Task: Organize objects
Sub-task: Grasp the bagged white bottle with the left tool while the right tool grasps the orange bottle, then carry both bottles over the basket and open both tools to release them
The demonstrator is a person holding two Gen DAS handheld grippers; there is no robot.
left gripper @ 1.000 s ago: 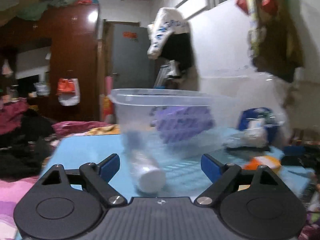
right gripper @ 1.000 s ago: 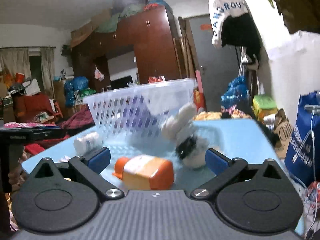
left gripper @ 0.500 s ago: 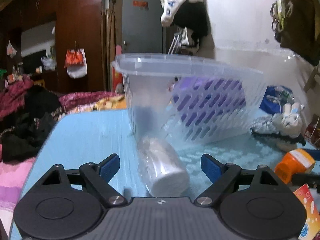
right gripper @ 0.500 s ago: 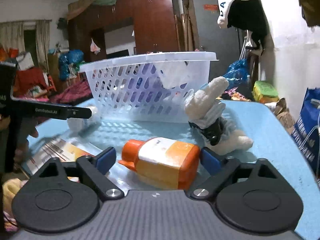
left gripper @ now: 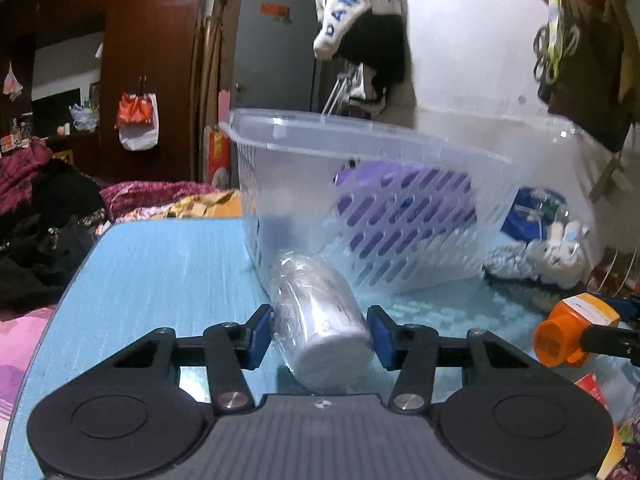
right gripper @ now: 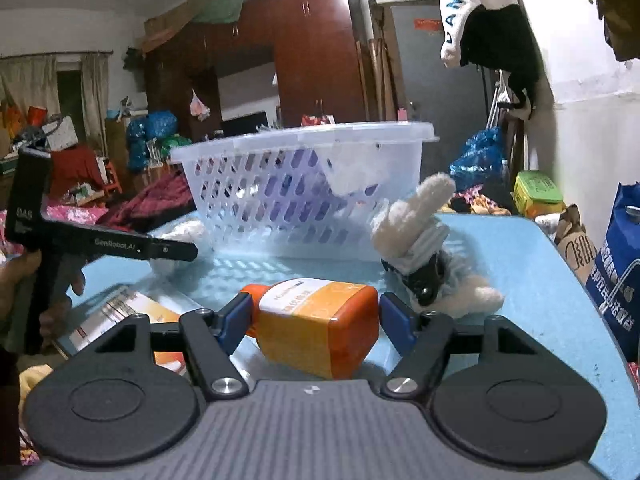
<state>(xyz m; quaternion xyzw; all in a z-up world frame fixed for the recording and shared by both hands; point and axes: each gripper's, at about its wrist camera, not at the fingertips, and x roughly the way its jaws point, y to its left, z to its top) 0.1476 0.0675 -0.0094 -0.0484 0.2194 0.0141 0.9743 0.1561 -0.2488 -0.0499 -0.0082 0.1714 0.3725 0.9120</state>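
Note:
A clear plastic basket [left gripper: 360,184] stands on the blue table [left gripper: 160,264], with a purple object [left gripper: 400,200] inside. A white wrapped bottle [left gripper: 320,320] lies on its side in front of it; my left gripper [left gripper: 320,334] has its blue pads against both sides of it. In the right wrist view the basket [right gripper: 304,184] stands behind an orange bottle [right gripper: 316,320] lying on its side. My right gripper [right gripper: 316,318] is shut on that bottle. A white plush toy [right gripper: 428,256] lies just right of it.
A flat printed box [right gripper: 120,312] lies on the table at the left in the right wrist view. A blue bag [right gripper: 616,272] stands past the table's right edge. Clothes and clutter surround the table. The orange bottle [left gripper: 568,332] shows at the right of the left wrist view.
Both grippers moved forward and their jaws narrowed: the left onto the white bottle, the right onto the orange bottle. Both were wide open one second ago.

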